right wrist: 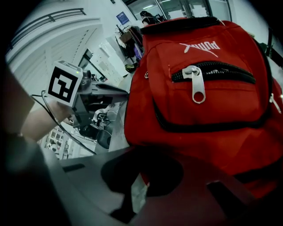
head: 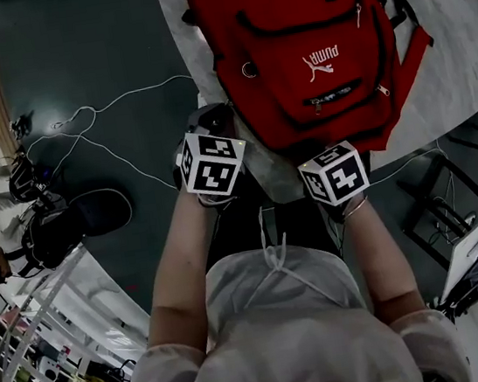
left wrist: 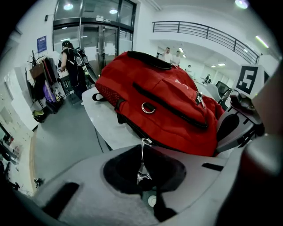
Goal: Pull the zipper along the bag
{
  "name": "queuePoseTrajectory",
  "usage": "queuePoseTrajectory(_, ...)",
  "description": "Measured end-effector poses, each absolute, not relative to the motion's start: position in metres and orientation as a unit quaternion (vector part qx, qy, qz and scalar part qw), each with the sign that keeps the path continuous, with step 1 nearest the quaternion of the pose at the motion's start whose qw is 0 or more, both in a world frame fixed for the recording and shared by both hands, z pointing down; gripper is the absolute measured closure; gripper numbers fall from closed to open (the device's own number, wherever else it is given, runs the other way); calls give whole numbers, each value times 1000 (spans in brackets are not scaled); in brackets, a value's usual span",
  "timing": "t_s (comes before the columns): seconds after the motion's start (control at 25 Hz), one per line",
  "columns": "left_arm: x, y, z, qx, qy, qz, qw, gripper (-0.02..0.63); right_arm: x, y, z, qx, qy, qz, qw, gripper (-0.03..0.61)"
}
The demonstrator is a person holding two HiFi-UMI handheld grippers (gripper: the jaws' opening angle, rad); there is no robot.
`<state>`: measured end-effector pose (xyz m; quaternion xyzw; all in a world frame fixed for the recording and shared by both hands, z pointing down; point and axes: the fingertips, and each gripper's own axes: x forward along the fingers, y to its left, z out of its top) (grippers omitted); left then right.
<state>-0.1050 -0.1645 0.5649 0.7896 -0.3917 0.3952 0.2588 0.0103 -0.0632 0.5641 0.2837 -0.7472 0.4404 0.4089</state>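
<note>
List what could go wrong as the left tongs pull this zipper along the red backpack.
The left tongs pinch only the end of the thin metal zipper pull; a sharp tug could slip it free. The right tongs seem to hold just a little red fabric at the backpack's near edge, so the bag might slide across the table rather than the zipper running.

Head cam down; all prob. share bag.
</note>
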Motion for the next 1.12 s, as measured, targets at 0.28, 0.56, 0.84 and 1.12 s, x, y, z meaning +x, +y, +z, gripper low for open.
queuePoseTrajectory(0.28,-113,-193,560,792,-391,407,231,589,11,-64,564,285,-742,439,420,552)
queuePoseTrajectory(0.56,-122,-221,561,795,-389,415,212,588,10,-64,565,292,-741,439,417,552)
queuePoseTrajectory(0.84,-122,-229,566,795,-392,423,189,584,11,-64,566,302,-741,430,418,552)
queuePoseTrajectory(1.12,-124,-226,564,793,-425,400,179,529,11,-64,565,315,-743,417,418,551)
